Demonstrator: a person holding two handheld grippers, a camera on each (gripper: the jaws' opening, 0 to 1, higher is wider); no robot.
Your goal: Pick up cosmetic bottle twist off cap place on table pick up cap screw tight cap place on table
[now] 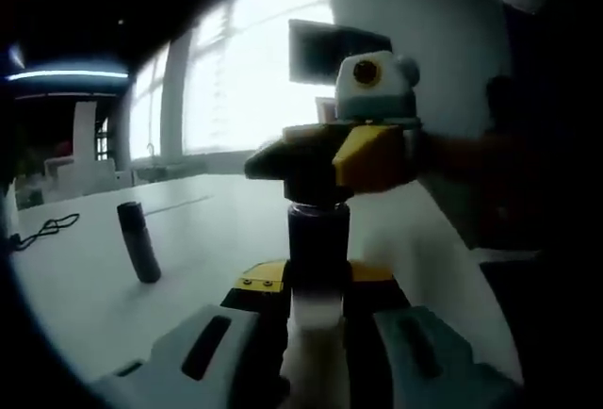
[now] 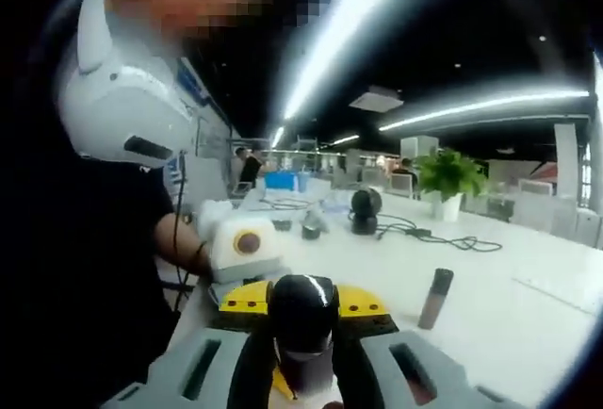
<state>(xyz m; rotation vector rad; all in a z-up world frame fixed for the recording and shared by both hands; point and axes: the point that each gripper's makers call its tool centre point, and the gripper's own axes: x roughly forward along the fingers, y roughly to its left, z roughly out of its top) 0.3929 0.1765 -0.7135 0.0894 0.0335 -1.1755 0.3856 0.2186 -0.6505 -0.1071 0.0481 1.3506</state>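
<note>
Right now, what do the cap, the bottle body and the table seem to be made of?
Cap: dark, glossy, probably plastic; it shows a bright highlight. Bottle body: pale, smooth, matte-looking, plastic or frosted glass, cannot tell which. Table: white, smooth, likely laminate; it softly reflects the light.

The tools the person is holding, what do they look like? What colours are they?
In the left gripper view, the left tool has pale grey-green jaws with dark slots and a yellow-and-black bar across them. The right tool is black and yellow too, topped by a white box with a round lens. In the right gripper view, the person wears a dark top.
</note>
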